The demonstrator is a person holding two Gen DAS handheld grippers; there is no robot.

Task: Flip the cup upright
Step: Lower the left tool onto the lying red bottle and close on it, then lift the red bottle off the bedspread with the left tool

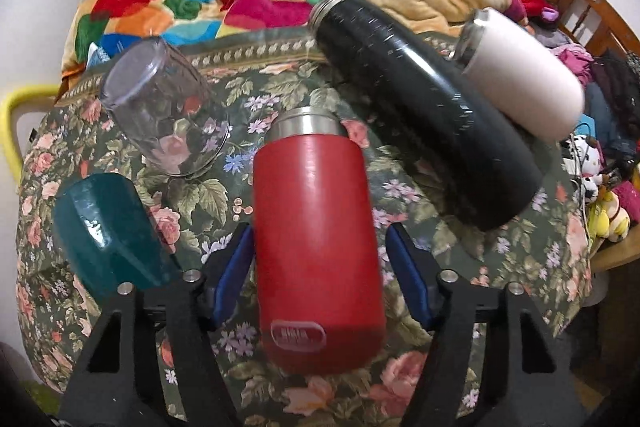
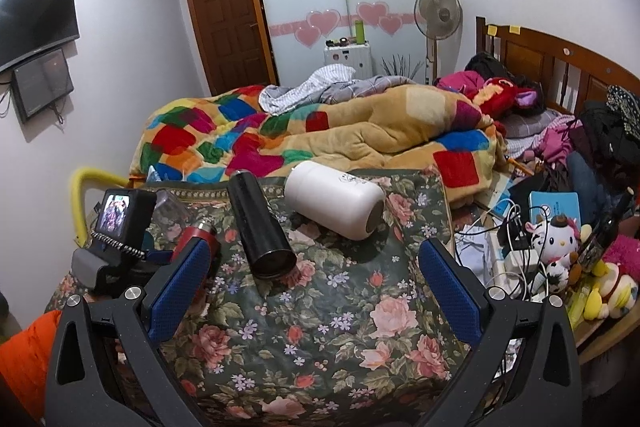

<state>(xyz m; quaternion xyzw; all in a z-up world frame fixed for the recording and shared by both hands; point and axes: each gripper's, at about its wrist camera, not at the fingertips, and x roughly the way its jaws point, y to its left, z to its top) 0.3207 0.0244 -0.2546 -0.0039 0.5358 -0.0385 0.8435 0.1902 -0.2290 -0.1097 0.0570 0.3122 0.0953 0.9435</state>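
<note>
Three flasks: red (image 1: pixel 318 247), black (image 1: pixel 424 107), white (image 1: pixel 524 67). Two cups: clear (image 1: pixel 168 111), teal (image 1: pixel 108 231).

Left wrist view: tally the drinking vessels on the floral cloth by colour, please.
Red flask: 1
Black flask: 1
White flask: 1
Clear glass: 1
Teal cup: 1
Total: 5

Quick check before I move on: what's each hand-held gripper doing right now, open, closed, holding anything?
Left hand-held gripper: open, jaws straddling the red bottle, pads not touching it.
Right hand-held gripper: open, holding nothing, above the floral cloth.
</note>
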